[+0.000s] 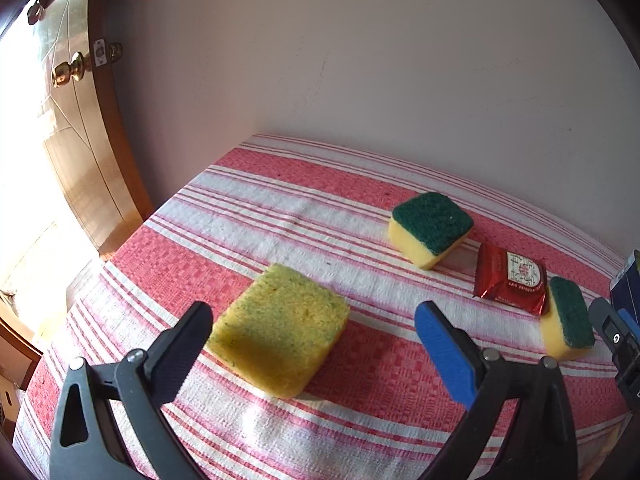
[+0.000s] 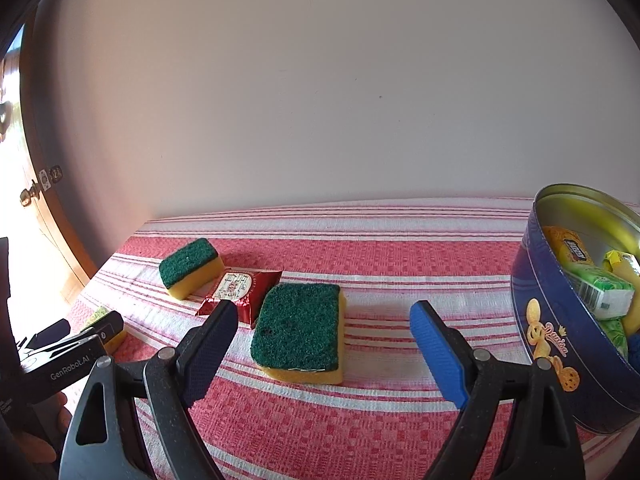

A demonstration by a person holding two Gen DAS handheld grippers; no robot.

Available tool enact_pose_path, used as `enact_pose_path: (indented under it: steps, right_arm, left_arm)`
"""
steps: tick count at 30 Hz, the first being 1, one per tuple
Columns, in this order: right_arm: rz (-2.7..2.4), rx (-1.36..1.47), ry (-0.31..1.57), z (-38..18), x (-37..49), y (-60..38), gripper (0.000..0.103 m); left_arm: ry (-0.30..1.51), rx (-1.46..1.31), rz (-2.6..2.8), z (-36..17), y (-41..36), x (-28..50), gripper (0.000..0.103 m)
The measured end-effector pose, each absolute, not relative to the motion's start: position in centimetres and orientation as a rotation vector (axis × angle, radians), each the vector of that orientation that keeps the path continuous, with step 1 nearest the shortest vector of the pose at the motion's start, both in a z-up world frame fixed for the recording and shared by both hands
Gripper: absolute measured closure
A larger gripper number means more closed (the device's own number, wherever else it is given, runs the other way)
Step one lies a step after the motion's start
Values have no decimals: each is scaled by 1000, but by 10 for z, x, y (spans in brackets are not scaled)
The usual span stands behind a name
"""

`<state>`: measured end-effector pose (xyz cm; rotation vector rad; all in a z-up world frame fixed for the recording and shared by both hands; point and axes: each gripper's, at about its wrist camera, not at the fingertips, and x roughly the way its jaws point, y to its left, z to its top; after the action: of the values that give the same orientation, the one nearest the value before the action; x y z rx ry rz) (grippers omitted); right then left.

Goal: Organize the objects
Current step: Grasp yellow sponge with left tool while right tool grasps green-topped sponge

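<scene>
In the left wrist view a yellow sponge point(image 1: 280, 330) lies yellow side up between and just beyond my open left gripper point(image 1: 314, 322). A green-topped sponge point(image 1: 432, 228), a red snack packet point(image 1: 512, 278) and another green-topped sponge point(image 1: 568, 320) lie to the right. In the right wrist view my open right gripper point(image 2: 324, 320) hovers around the nearer green-topped sponge point(image 2: 300, 330), with the red packet point(image 2: 240, 288) and the far sponge point(image 2: 190, 266) behind. A blue tin point(image 2: 560, 320) stands at the right.
The table has a red and white striped cloth point(image 2: 380, 252) against a plain wall. The tin holds several wrapped snacks point(image 2: 600, 292). A wooden door with a brass knob point(image 1: 68, 72) is at the left. The left gripper's body point(image 2: 72, 356) shows at the left edge of the right wrist view.
</scene>
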<state>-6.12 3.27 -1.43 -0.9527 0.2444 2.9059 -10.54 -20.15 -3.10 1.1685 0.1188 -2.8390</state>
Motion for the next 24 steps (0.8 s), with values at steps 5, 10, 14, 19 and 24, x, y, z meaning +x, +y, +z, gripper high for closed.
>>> enact_pose_path:
  steps: [5,10,14,19,24]
  right_arm:
    - [2846,-1099,214,-26,-79,23,14]
    - [2773,-1203,196,-37,-94,18,15]
    - [2730,-1283,176,-48,-107,12,32]
    - [2728,-1275,161,-48,-106,11,40]
    - [2753,-1259,230,-48,-102,17,47]
  left_arm:
    - [78,1223,-2789,-37,-201,-113,1]
    - [75,1300,-2717,-47,-205,-124,4]
    - [77,1359,-2693,-53,-205,-130,5]
    - [109,1367,-2701,-54,-207,-127,5]
    - [107,1347,-2736,-50,-204,-124,23]
